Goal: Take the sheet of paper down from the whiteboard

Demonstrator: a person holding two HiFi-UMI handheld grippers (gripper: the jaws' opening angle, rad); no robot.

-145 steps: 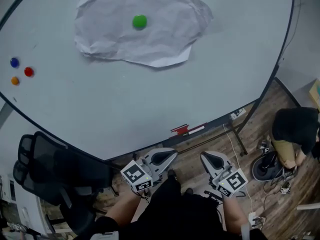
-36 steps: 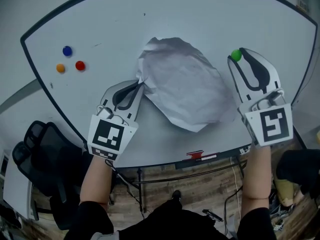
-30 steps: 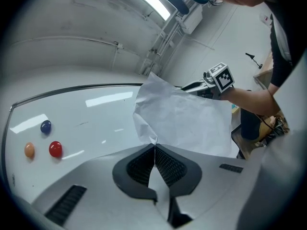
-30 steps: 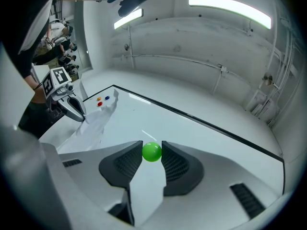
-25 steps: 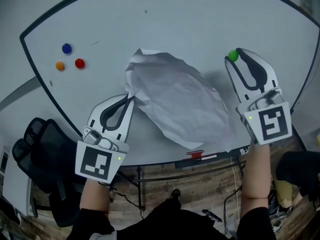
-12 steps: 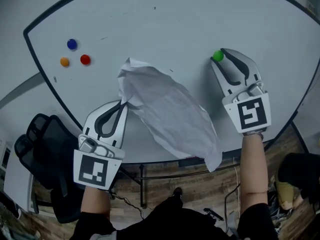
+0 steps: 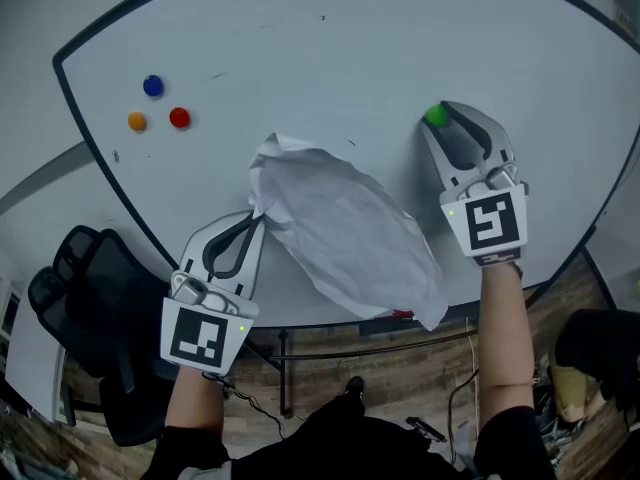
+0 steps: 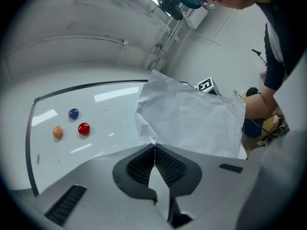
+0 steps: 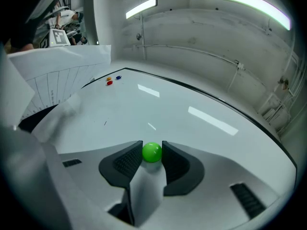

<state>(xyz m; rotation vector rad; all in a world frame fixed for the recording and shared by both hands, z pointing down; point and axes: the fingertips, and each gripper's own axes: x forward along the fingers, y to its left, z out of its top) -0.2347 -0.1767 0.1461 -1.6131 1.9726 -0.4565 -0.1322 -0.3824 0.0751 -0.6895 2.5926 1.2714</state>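
A crumpled white sheet of paper (image 7: pixel 350 233) hangs in front of the whiteboard (image 7: pixel 300 48), off its surface. My left gripper (image 7: pixel 262 218) is shut on the sheet's upper left corner; in the left gripper view the paper (image 8: pixel 192 119) fans out from between the closed pads of that gripper (image 8: pixel 154 147). My right gripper (image 7: pixel 440 118) sits to the right of the sheet, its pads pressed on either side of a small green magnet (image 7: pixel 435 115). The right gripper view shows this magnet (image 9: pixel 152 152) held close against the board.
Blue (image 7: pixel 152 86), orange (image 7: pixel 136 121) and red (image 7: pixel 179 118) magnets stick to the board at upper left. A black mesh chair (image 7: pixel 90 298) stands below the board's left edge. The board's stand and cables lie on the wooden floor (image 7: pixel 400 368).
The green magnet that once pinned the sheet is now in my right gripper. Both grippers have sunk a little, and the paper has come down and away from the board with the left one.
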